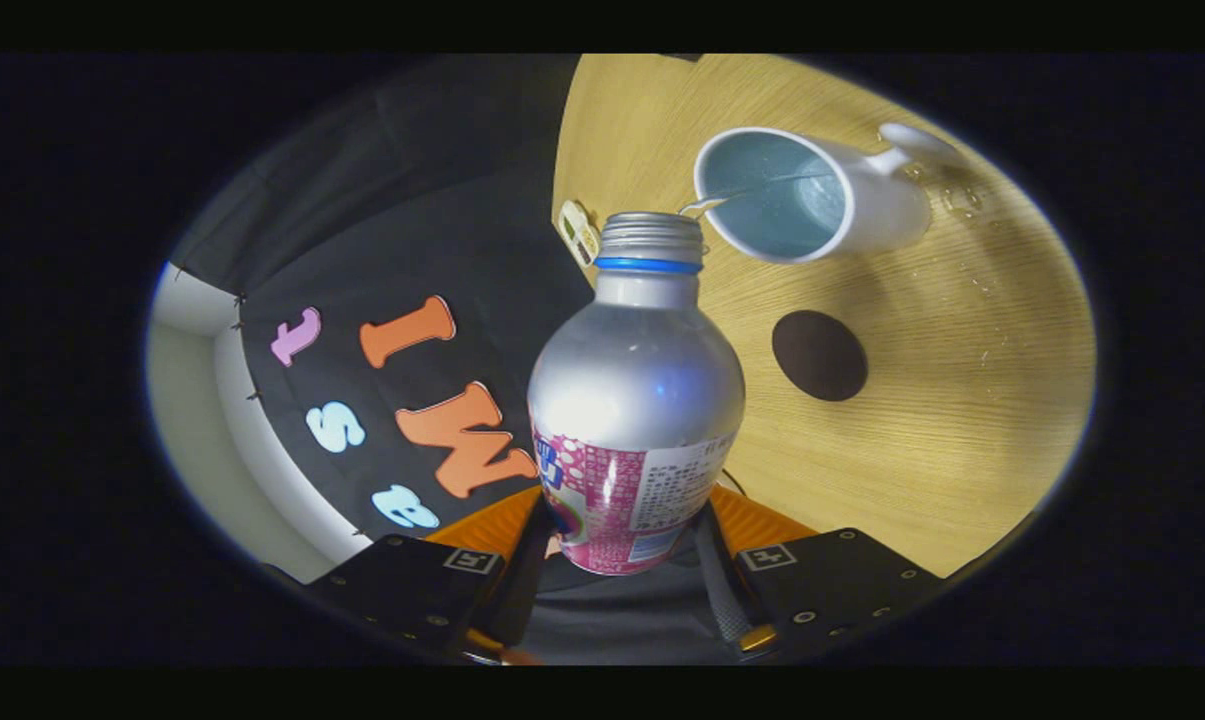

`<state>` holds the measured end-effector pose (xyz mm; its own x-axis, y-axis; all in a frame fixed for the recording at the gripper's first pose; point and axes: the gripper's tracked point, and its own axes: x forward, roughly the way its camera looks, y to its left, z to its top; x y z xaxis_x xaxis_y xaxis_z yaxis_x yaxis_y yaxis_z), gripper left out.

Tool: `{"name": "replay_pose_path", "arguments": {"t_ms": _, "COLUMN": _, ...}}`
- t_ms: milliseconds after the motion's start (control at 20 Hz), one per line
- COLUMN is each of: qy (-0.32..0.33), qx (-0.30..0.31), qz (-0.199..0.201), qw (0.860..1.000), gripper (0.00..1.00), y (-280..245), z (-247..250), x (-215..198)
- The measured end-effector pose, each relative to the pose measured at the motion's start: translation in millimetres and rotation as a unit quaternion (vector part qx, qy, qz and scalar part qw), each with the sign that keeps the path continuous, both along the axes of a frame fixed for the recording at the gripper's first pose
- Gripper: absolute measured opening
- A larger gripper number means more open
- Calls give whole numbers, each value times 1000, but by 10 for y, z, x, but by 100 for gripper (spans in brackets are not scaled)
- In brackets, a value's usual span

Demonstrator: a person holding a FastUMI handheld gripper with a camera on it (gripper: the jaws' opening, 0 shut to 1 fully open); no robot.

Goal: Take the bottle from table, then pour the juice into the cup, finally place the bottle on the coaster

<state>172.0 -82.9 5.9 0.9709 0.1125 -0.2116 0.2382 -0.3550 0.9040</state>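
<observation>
My gripper [627,535] is shut on a silver metal bottle [637,385] with a pink label and a blue neck ring; both fingers press its lower body. The bottle is tipped sideways, with its open threaded mouth pointing toward a white mug [812,195] that has a pale blue inside and a handle on its far side. A thin stream of liquid runs from the bottle mouth over the mug's rim into it. A dark round coaster [819,355] lies on the wooden table [962,400], beside the bottle's shoulder and nearer to me than the mug.
A small white tag-like object [579,232] sits at the table's edge next to the bottle neck. Some clear droplets or a clear object [962,195] lie on the table by the mug's handle. The booth's black cloth wall hangs past the table's edge.
</observation>
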Motion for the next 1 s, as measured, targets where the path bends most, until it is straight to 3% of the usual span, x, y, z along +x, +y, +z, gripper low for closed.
{"name": "replay_pose_path", "arguments": {"t_ms": 1000, "qy": 17, "qx": 44, "qz": -11, "qw": 999, "gripper": 72, "y": -28, "z": 73, "x": -62}}
